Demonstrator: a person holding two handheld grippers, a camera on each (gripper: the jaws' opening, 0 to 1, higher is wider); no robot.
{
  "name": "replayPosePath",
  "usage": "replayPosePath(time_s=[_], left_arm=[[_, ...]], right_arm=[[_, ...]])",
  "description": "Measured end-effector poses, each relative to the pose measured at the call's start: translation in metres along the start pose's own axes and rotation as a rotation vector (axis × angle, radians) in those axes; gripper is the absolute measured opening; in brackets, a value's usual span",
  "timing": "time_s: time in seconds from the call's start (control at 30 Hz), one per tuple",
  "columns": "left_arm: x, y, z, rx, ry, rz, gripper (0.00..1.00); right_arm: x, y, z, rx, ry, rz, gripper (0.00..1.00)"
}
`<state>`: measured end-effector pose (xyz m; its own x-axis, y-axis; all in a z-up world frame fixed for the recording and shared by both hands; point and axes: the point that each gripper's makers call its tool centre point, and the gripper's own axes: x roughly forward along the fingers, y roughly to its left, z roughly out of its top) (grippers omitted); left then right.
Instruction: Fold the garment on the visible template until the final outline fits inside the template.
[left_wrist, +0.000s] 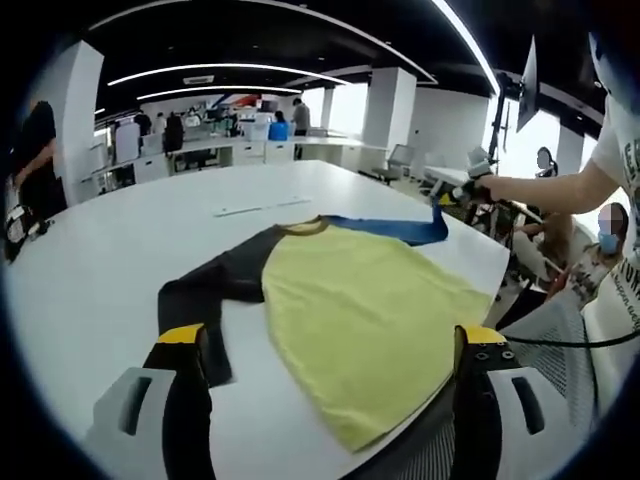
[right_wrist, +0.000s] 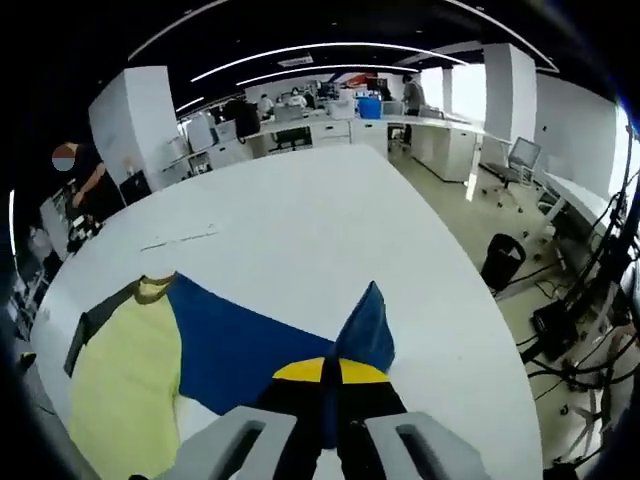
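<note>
A shirt with a yellow body (left_wrist: 365, 310), a dark sleeve (left_wrist: 205, 290) and a blue sleeve (left_wrist: 395, 228) lies spread on the white table (left_wrist: 90, 260). My left gripper (left_wrist: 332, 345) hovers open over the shirt's near hem, one jaw on each side of the yellow body. My right gripper (left_wrist: 452, 197), held by a person's outstretched arm, has the blue sleeve's end lifted near the table's right edge. In the right gripper view my right gripper (right_wrist: 331, 378) is shut on the blue sleeve (right_wrist: 250, 350), with the yellow body (right_wrist: 125, 385) to the left.
A pale tape strip (left_wrist: 262, 207) lies on the table beyond the collar, and the tape strip (right_wrist: 180, 238) also appears past the shirt. The table edge (right_wrist: 470, 330) curves close on the right, with cables and chairs on the floor. A seated person (left_wrist: 600, 250) is nearby.
</note>
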<state>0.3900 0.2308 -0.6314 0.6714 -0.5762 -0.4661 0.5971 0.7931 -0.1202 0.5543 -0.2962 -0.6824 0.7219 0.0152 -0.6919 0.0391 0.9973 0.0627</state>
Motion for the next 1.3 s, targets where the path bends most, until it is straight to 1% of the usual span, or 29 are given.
replayPosePath(time_s=[0.03, 0.1, 0.17, 0.23, 0.3, 0.37, 0.4, 0.43, 0.47, 0.6, 0.8, 1.03, 1.23, 1.3], left_arm=[[0.000, 0.000, 0.000, 0.000, 0.001, -0.001, 0.99], [0.000, 0.000, 0.001, -0.001, -0.001, -0.003, 0.98], [0.000, 0.000, 0.001, -0.002, -0.001, -0.004, 0.98], [0.000, 0.000, 0.001, 0.000, -0.002, -0.007, 0.98], [0.000, -0.001, 0.000, 0.004, -0.001, -0.009, 0.98], [0.001, -0.001, 0.000, 0.007, -0.001, -0.011, 0.98], [0.001, -0.002, 0.000, 0.006, 0.000, -0.012, 0.98], [0.001, -0.002, 0.000, 0.005, -0.001, -0.013, 0.98], [0.001, -0.003, 0.000, 0.005, -0.004, -0.013, 0.98], [0.000, -0.003, 0.000, 0.006, -0.006, -0.013, 0.98], [-0.001, -0.003, -0.001, 0.003, -0.004, -0.012, 0.98], [0.000, -0.005, -0.001, 0.005, -0.003, -0.019, 0.98], [0.000, -0.004, -0.004, 0.006, 0.004, -0.015, 0.98], [0.000, -0.004, -0.004, 0.007, 0.007, -0.015, 0.98]], right_arm=[[0.001, 0.006, 0.001, -0.014, 0.002, 0.010, 0.00], [0.003, 0.009, 0.004, -0.006, -0.006, 0.018, 0.00], [0.002, 0.027, 0.010, -0.009, -0.007, 0.040, 0.00], [0.002, 0.037, 0.007, -0.020, -0.003, 0.055, 0.00], [0.005, 0.048, 0.009, -0.039, 0.002, 0.072, 0.00], [0.008, 0.055, 0.015, -0.042, 0.000, 0.085, 0.00], [0.006, 0.067, 0.015, -0.056, -0.002, 0.097, 0.00], [0.006, 0.073, 0.015, -0.064, -0.001, 0.100, 0.00], [0.004, 0.083, 0.015, -0.082, 0.001, 0.105, 0.00], [0.002, 0.109, 0.014, -0.121, 0.005, 0.123, 0.00], [0.003, 0.132, 0.014, -0.141, 0.005, 0.156, 0.00], [0.006, 0.159, 0.025, -0.158, -0.007, 0.206, 0.00], [0.010, 0.174, 0.031, -0.173, -0.010, 0.232, 0.00], [0.011, 0.182, 0.032, -0.185, -0.006, 0.255, 0.00]])
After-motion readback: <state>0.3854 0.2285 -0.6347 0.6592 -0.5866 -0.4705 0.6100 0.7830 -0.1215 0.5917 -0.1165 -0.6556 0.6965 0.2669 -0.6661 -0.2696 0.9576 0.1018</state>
